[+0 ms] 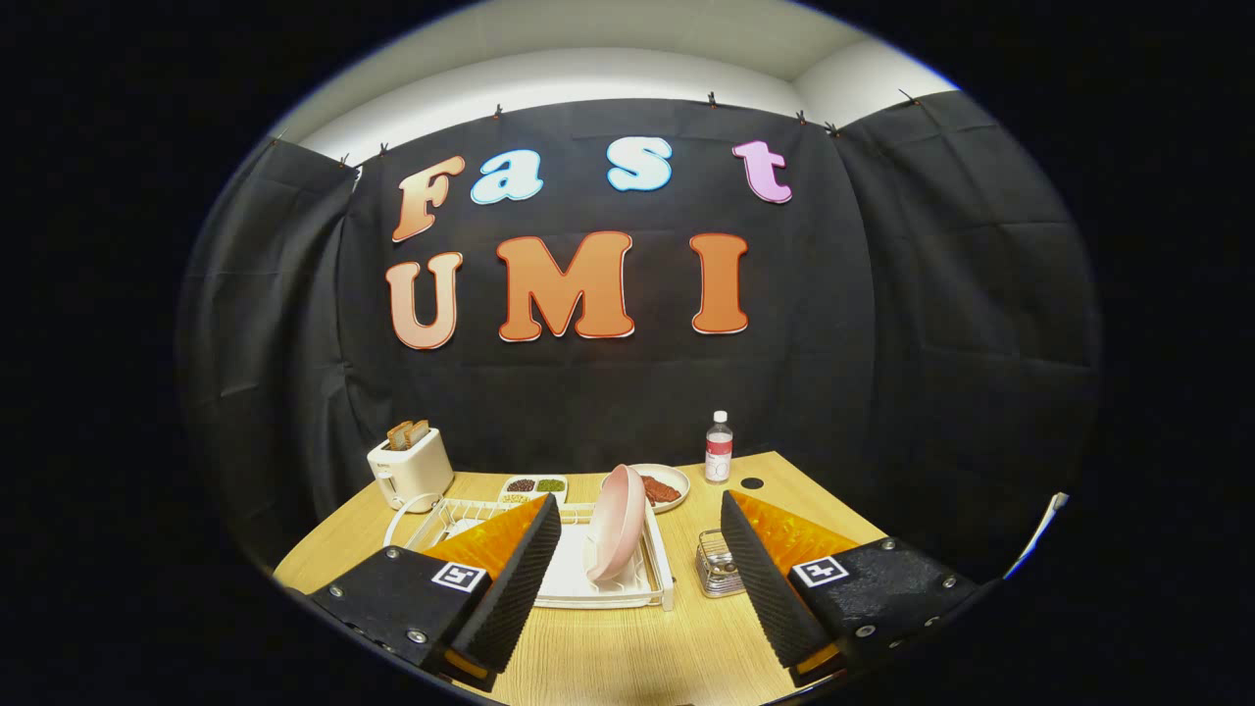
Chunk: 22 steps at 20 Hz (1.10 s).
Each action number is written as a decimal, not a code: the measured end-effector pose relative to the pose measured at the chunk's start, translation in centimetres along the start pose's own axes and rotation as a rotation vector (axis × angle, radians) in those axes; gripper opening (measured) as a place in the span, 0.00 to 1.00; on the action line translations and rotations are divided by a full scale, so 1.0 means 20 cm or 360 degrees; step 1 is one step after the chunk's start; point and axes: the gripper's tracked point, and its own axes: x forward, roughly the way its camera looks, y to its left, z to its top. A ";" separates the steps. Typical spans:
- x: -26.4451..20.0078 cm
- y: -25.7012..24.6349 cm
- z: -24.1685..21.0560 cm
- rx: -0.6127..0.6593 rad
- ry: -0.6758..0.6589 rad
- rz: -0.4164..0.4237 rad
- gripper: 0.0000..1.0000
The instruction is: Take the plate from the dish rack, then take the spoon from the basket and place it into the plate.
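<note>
Black cloth is hanging behind a pale wooden table (608,647). The white dish rack (627,579) is holding the pink plate (616,534) upright, beyond the spread tool (637,574); a metal basket (718,567) is sitting beside it.

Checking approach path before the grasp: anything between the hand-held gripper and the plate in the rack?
Nothing visible. The hand-held gripper is open, and the pink plate stands on edge in the white dish rack just ahead, between the fingers. The metal basket sits right of the rack, beside the path rather than in it.
</note>
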 end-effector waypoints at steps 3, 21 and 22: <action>0.08 0.00 -0.02 -0.0008 0.0037 0.0027 0.98; 0.69 0.12 -0.38 -0.0163 0.0357 0.0156 0.98; 0.72 0.11 -0.41 -0.0161 0.0390 0.0148 0.98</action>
